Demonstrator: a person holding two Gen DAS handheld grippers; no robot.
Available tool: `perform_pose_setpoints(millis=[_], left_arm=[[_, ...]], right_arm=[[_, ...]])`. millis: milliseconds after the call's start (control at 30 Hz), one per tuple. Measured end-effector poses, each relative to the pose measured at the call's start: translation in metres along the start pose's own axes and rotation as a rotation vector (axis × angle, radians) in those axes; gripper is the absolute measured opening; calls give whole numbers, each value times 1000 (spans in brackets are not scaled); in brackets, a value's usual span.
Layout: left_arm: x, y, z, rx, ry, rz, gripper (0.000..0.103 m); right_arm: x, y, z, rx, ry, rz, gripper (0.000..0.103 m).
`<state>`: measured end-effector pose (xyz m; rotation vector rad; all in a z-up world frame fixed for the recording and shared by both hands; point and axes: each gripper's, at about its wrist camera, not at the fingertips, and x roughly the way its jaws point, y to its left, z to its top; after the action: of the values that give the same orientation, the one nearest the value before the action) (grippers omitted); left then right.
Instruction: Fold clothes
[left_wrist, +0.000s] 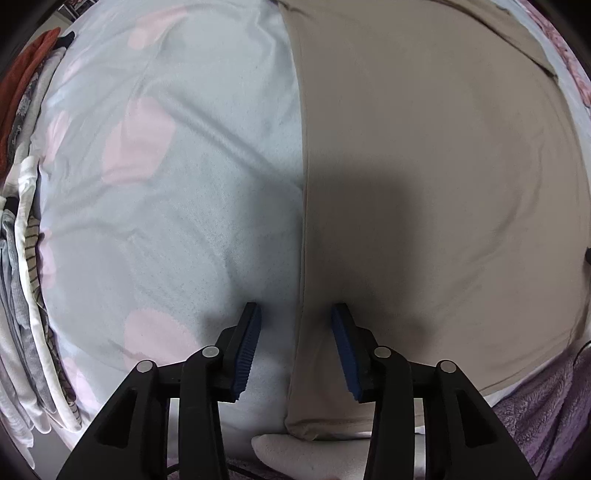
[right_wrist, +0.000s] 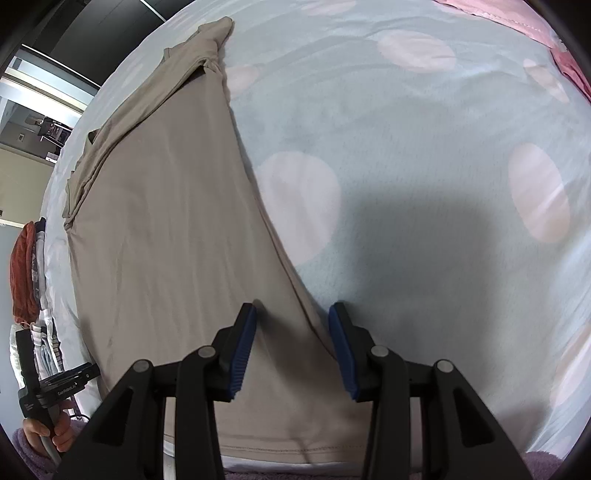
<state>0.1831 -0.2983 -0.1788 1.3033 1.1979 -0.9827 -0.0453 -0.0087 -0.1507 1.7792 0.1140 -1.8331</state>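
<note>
A beige garment (left_wrist: 424, 184) lies flat on a pale blue bedsheet with pink dots (left_wrist: 166, 184). My left gripper (left_wrist: 295, 314) is open, its jaws straddling the garment's left edge near the bottom corner, close above the cloth. In the right wrist view the same garment (right_wrist: 166, 221) lies with a sleeve bunched at the far end. My right gripper (right_wrist: 291, 312) is open, its jaws straddling the garment's right edge near the hem. The left gripper (right_wrist: 55, 387) shows at the far left of the right wrist view, held in a hand.
A pile of other clothes (left_wrist: 26, 221), with a rust-red piece on top, lies along the bed's left side and shows in the right wrist view (right_wrist: 26, 273) too. A purple fleece blanket (left_wrist: 546, 406) lies at the near edge. A pink pillow (right_wrist: 569, 62) is at the far right.
</note>
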Motion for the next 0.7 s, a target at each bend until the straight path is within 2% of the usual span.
perform_pose_setpoints(millis=[433, 467, 533, 600, 667, 700], left_arm=[[1, 8, 7, -9, 6, -37, 44], [1, 8, 8, 74, -23, -56, 44], [-1, 7, 8, 104, -38, -54, 42], [-3, 4, 7, 126, -47, -52, 38], [-5, 1, 6, 153, -53, -60, 33], [-6, -1, 6, 165, -55, -66, 27]], right_arm=[[0, 7, -5, 6, 2, -2, 40], [0, 7, -6, 4, 2, -3, 40], [-1, 9, -7, -2, -2, -5, 39], [-2, 10, -9, -4, -3, 2, 30], [-3, 11, -11, -7, -4, 11, 25], [-3, 12, -12, -10, -4, 16, 20]])
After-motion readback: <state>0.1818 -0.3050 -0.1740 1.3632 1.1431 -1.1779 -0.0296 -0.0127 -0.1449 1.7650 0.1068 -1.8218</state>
